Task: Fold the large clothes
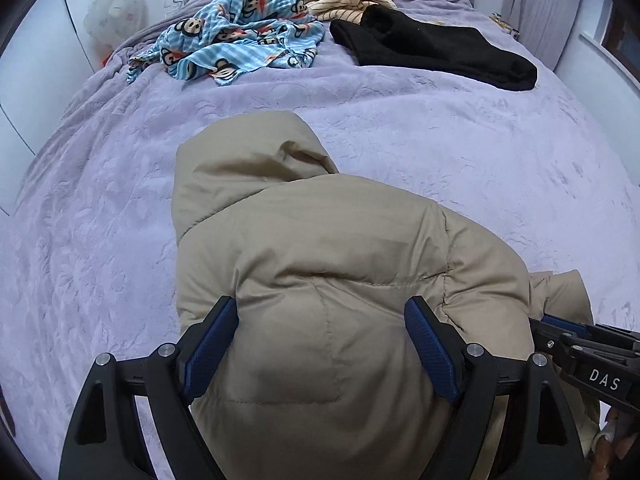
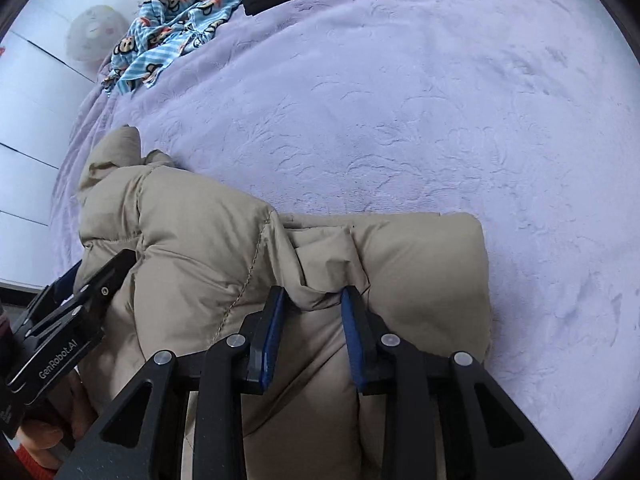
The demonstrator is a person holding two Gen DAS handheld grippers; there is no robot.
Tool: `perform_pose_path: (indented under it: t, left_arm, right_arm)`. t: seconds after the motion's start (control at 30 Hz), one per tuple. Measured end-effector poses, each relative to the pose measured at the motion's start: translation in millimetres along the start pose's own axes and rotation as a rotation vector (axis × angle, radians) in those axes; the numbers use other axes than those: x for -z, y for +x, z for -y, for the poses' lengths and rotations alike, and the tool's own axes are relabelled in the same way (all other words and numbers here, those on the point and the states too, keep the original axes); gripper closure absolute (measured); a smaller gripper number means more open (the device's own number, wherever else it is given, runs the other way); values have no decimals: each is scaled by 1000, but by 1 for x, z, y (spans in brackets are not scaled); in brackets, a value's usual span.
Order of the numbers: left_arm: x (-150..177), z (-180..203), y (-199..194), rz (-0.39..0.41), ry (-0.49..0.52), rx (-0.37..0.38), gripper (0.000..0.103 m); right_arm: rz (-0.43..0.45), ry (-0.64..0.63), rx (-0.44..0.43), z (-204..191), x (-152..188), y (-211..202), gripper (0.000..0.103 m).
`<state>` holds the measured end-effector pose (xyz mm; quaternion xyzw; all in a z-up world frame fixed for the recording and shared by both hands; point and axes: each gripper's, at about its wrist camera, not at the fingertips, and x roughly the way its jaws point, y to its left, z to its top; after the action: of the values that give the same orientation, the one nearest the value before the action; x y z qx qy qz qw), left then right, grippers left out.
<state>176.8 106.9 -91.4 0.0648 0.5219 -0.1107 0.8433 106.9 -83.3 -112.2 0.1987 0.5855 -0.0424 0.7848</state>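
Tan puffer jacket (image 1: 320, 280) bunched at lower center of frame on lavender bedspread (image 1: 480, 152). Left gripper (image 1: 322, 344) spread wide, 2 fingers straddling jacket bulk, not clamped. Right gripper (image 2: 312, 300) half open, with a fabric fold (image 2: 316, 298) between its pads; cannot tell if pinched. Monkey-print cloth (image 1: 236, 28) and black garment (image 1: 432, 48) along top.

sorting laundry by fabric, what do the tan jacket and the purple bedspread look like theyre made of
Tan jacket: looks like a smooth, matte woven shell, likely nylon or polyester, over puffy filling; stitched quilt lines and bulging panels suggest it. Purple bedspread: looks like soft plush or fleece, with an embossed pattern pressed into a fuzzy nap.
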Motion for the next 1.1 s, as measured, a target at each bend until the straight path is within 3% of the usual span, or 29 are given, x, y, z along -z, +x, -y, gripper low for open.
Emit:
perform_pose_path:
  t: [0.13,0.27,0.57,0.7,1.1]
  left_arm:
    - [4,-4,-4,8,9,3,18]
    - [2,-7,-11,-2,-3,-3,18]
    - [23,-31,-61,-7,-35,0,18]
    - [45,-42,-77,-44,-60,-17,18]
    - [109,-52,-97,-185,-110,35,18]
  right_arm:
    - [-15,33,-15,3,1,-7,73]
    - [-18,-21,-15,-7,8,-22,70]
    - [-42,-68,-52,-14,43,-59,69]
    - [-54,-63,-68,-10,59,-69,69]
    - [-102,-40,-79,-2,110,-87,69]
